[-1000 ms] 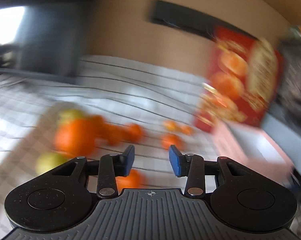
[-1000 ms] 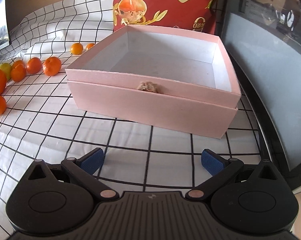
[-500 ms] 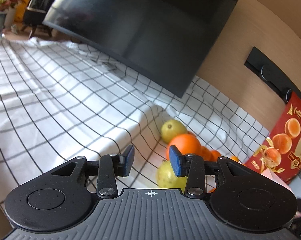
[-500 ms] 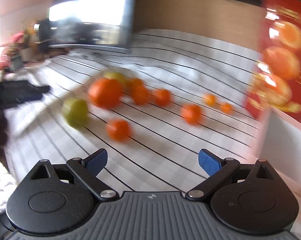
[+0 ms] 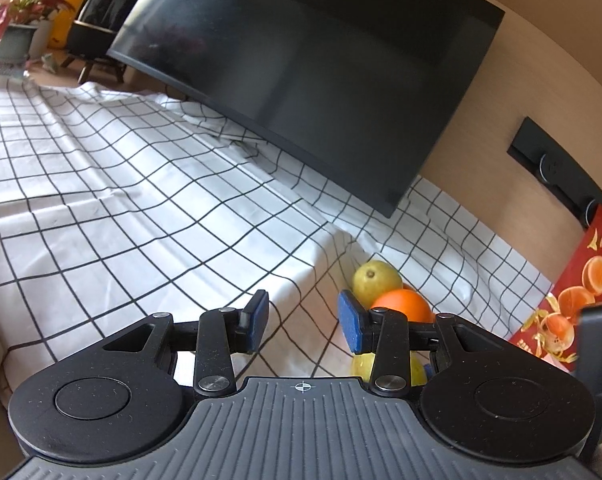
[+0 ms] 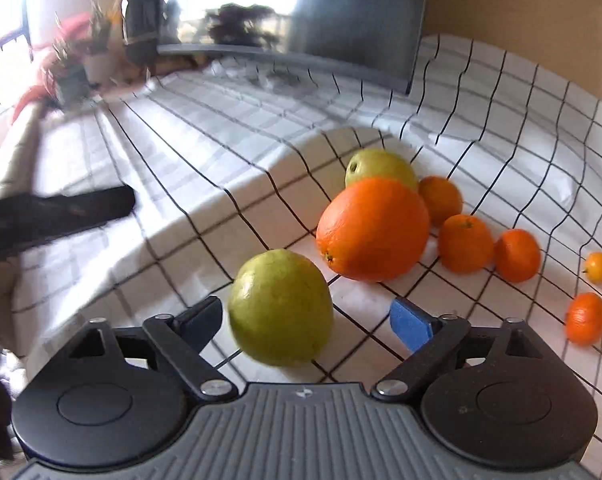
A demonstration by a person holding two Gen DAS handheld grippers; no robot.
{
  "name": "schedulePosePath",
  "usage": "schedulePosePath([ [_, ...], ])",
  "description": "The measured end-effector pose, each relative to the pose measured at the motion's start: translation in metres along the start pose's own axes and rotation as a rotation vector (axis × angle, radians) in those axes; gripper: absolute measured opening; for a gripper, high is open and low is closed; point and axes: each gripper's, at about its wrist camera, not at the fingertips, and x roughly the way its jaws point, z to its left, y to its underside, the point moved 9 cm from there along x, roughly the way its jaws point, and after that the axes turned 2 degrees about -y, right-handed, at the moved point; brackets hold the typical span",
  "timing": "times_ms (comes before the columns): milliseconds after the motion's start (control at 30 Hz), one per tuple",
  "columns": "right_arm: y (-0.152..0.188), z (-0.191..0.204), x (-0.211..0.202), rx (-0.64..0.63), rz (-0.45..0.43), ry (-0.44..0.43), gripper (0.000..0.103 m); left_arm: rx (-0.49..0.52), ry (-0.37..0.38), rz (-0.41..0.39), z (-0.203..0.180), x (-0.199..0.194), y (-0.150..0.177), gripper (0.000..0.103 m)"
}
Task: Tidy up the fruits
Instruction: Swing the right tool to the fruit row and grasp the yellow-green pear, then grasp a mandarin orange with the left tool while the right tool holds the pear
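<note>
In the right wrist view a green fruit [image 6: 281,306] lies on the checked cloth between the jaws of my right gripper [image 6: 307,322]. Those jaws are closing; the left pad is almost at the fruit, and a gap remains at the right pad. Behind it sit a big orange [image 6: 373,228], a second green fruit [image 6: 377,166] and several mandarins [image 6: 465,242]. My left gripper [image 5: 303,320] is open over bare cloth with nothing between its pads. In its view the same orange [image 5: 401,306] and green fruit [image 5: 375,276] lie to the right.
A large black monitor [image 5: 321,60] leans over the back of the checked tablecloth [image 5: 141,200]. A red snack bag [image 5: 581,300] stands at the right. Small kumquats [image 6: 597,266] lie at the far right. Potted plants [image 5: 17,12] stand at the far left. The cloth drops off at the left edge.
My right gripper swung left from the pink box to the fruit pile, and its jaws narrowed around the green fruit. My left gripper swung left off the fruit, then held still.
</note>
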Motion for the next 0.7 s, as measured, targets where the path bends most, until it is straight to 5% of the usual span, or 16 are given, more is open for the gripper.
schedulePosePath([
  [133, 0.007, 0.007, 0.013, -0.006, 0.039, -0.046, 0.058, 0.000, 0.008, 0.008, 0.000, 0.004, 0.002, 0.043],
  [300, 0.021, 0.001, -0.019, -0.016, 0.039, -0.053, 0.057, 0.044, 0.051, 0.046, -0.016, 0.010, 0.014, 0.043],
  [467, 0.048, -0.041, -0.086, 0.083, -0.030, -0.040, 0.057, 0.184, 0.237, 0.135, -0.074, 0.014, 0.041, 0.043],
  [700, 0.113, -0.113, -0.175, 0.084, -0.123, 0.218, 0.057, 0.356, 0.291, 0.218, -0.143, 0.029, 0.086, 0.043],
])
